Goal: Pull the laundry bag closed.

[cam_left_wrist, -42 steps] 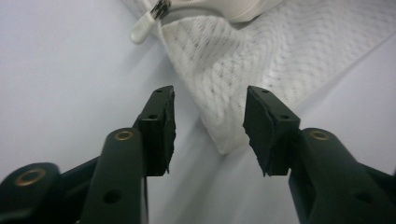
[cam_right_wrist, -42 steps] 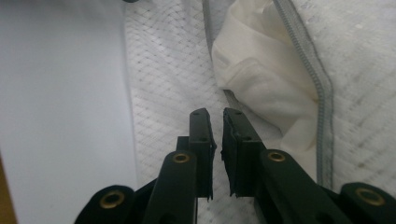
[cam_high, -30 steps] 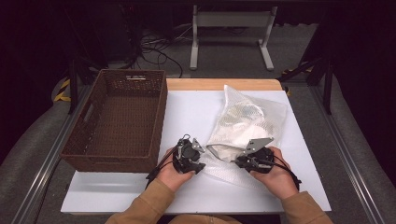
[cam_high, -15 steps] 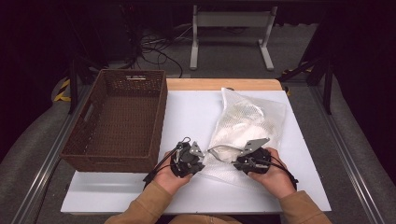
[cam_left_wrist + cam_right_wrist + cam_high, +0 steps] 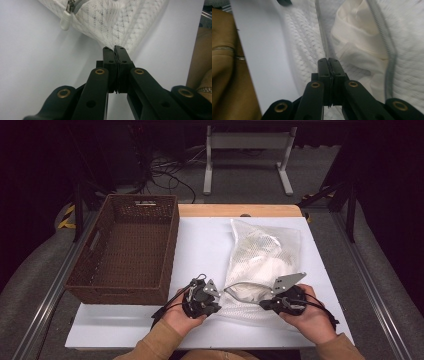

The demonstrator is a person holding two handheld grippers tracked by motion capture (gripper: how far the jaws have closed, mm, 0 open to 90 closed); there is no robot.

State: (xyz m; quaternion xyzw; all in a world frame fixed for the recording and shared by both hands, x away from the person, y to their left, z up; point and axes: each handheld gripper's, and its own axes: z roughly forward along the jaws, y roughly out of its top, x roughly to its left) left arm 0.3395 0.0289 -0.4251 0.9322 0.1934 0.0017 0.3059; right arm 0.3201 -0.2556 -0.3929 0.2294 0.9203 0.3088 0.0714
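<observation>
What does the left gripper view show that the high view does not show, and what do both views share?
Left gripper view alone: the white plastic zipper pull in close detail, and the left gripper pinching a corner of the white mesh laundry bag between shut jaws. High view alone: the brown woven basket left of the bag, and the right gripper at the bag's near edge. Both: the bag on the white table top.

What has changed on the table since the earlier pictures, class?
Both grippers have just closed: the left gripper and the right gripper now each pinch the near edge of the mesh bag. The basket and table stayed put.
</observation>
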